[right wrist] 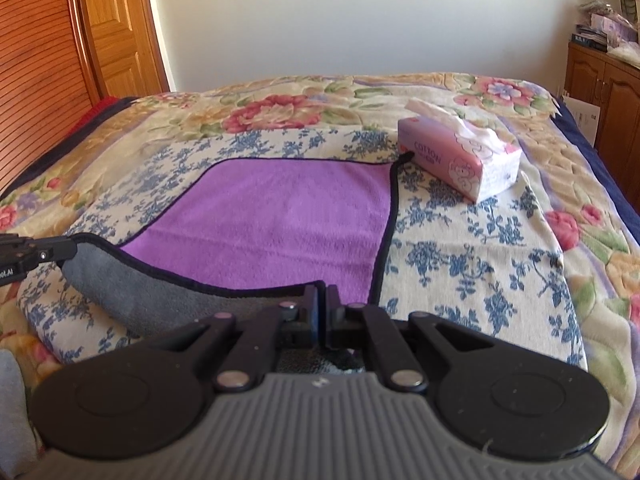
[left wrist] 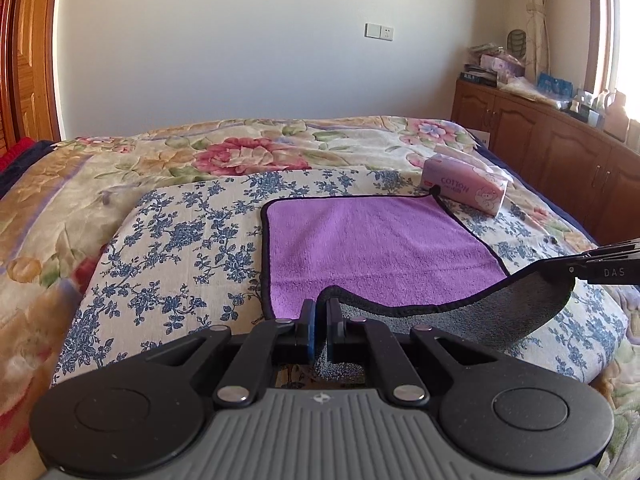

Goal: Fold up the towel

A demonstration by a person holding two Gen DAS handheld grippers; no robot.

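Observation:
A purple towel (left wrist: 376, 244) with a black hem and grey underside lies on a blue-flowered cloth on the bed; it also shows in the right wrist view (right wrist: 280, 220). My left gripper (left wrist: 321, 306) is shut on the towel's near left corner. My right gripper (right wrist: 321, 294) is shut on the near right corner. Both corners are lifted, so the near edge curls up and shows the grey underside (left wrist: 500, 312). The right gripper shows at the right edge of the left wrist view (left wrist: 560, 270), the left gripper at the left edge of the right wrist view (right wrist: 60, 250).
A pink tissue pack (left wrist: 466, 190) marked COTTON sits by the towel's far right corner, also in the right wrist view (right wrist: 456, 160). The bed has a floral quilt (left wrist: 240, 152). A wooden cabinet (left wrist: 540, 136) with clutter stands to the right, a wooden door (right wrist: 112, 24) to the left.

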